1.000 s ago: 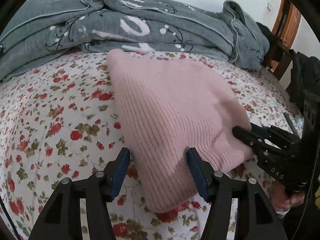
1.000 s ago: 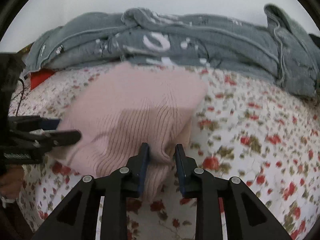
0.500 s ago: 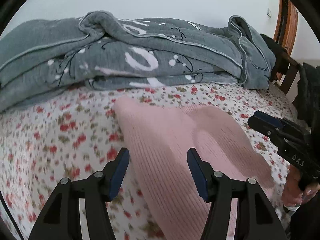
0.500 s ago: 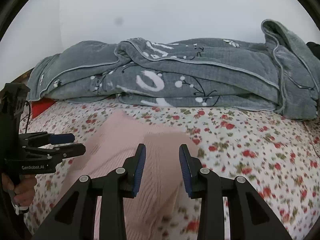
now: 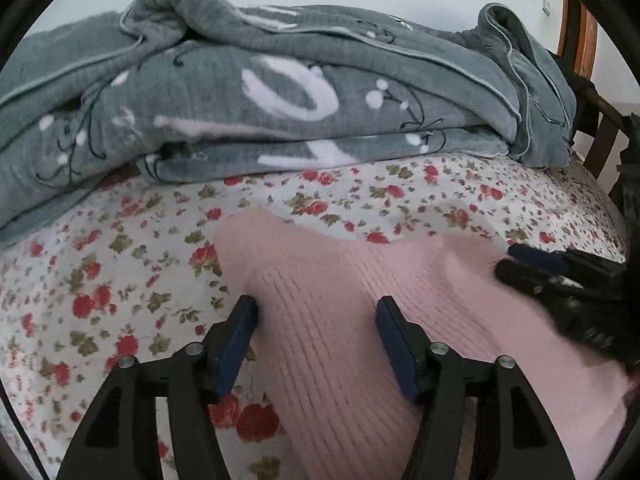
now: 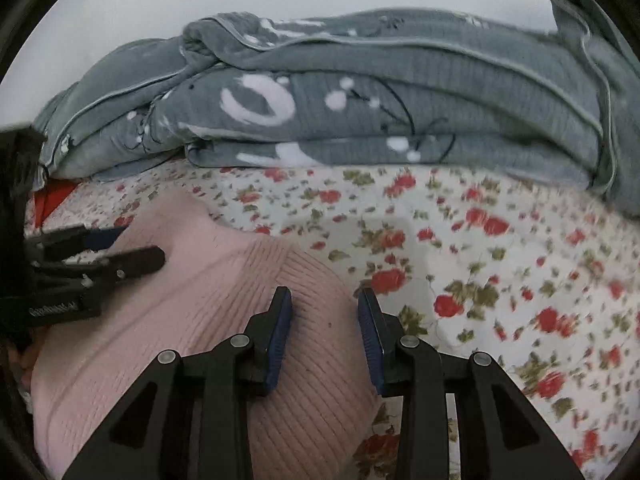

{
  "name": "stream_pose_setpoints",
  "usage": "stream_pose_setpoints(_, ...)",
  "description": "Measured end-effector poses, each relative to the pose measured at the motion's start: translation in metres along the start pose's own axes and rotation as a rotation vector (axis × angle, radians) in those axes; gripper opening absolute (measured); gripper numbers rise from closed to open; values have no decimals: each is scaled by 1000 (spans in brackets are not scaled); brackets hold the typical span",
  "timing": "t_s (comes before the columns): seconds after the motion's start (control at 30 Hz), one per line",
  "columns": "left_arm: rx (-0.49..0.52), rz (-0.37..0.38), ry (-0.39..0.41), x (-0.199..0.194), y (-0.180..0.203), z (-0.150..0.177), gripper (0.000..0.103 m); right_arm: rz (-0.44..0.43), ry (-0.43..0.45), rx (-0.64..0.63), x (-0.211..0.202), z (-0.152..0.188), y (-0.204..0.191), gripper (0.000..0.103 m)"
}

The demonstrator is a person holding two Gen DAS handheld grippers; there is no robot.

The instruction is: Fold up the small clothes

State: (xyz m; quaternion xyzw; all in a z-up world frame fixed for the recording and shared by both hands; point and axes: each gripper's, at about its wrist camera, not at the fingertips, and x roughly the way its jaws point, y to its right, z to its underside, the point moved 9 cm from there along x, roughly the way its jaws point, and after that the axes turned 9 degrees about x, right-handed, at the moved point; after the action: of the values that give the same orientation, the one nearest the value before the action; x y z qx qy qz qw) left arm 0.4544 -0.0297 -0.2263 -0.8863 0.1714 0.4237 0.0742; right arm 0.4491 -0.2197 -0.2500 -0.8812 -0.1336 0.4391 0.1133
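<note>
Knitwear comes first on your left: the pink ribbed knit garment (image 5: 360, 320) lies on the floral bedsheet (image 5: 100, 280), in front of the heaped grey blanket (image 5: 280, 100). Your left gripper (image 5: 316, 332) has its jaws spread wide, straddling the left part of the knit and pinching nothing; one blue pad (image 5: 240, 332) sits just at the garment's left edge. Before closing, drop that pad under the edge so you take every layer, not only the top rib.

Moving right, the middle of the knit looks doubled over, so the fold seems partly made; keep it flat and do not drag it toward the blanket.

Further right, your right gripper (image 6: 324, 332) is also spread and empty, over the garment's right edge (image 6: 344, 292), one finger above the knit and one above the sheet. Close both sides together, lift low, and carry evenly, since loose knit will likely sag and skew if one side leads.
</note>
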Motion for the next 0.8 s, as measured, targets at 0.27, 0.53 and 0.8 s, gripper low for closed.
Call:
stream_pose_setpoints(0.27, -47, 28, 40, 4, -4, 5, 69, -13, 2, 18, 2, 3, 2, 42)
stream_pose_setpoints(0.53, -63, 56, 31, 6, -4, 7, 73, -36, -5, 59, -3, 6, 8, 48)
stream_pose_setpoints(0.8, -41, 23, 36, 6, -1, 7, 73, -28, 11, 52, -9, 8, 6, 49)
